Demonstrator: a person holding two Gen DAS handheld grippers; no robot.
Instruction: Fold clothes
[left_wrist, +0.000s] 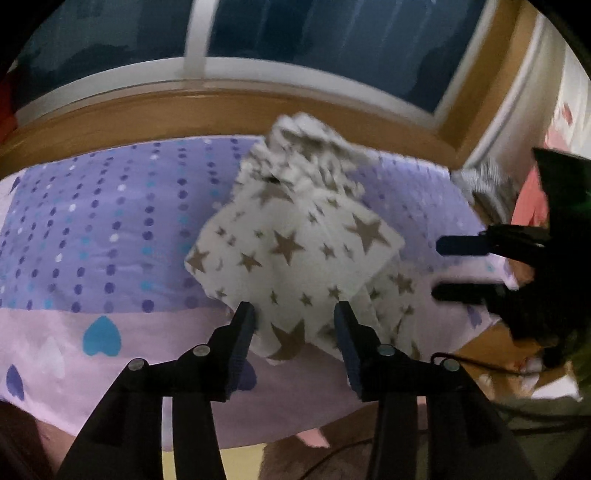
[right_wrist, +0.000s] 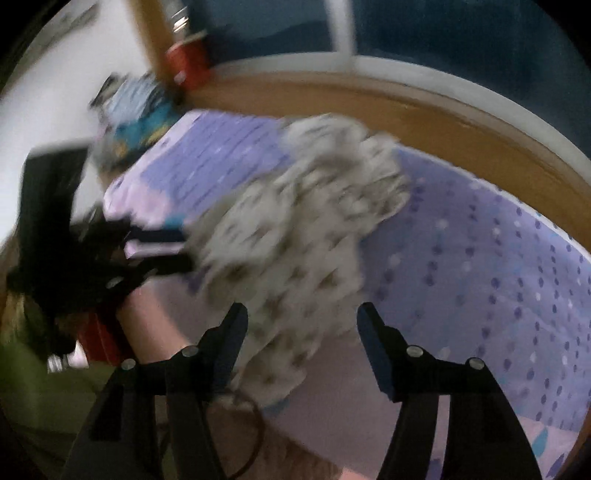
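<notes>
Lying on purple dotted bedsheet: one star-print garment, crumpled. Two grippers, left gripper and right gripper, fingers parted, gripping nothing. Wooden sill, dark window behind.

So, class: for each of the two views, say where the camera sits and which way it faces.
Left wrist: on the left gripper, tilted down at the star-print garment on the purple sheet; right gripper enters from the right.
Right wrist: on the right gripper, same garment, blurred; left gripper at left.
Shared: garment, sheet, wooden frame.
</notes>
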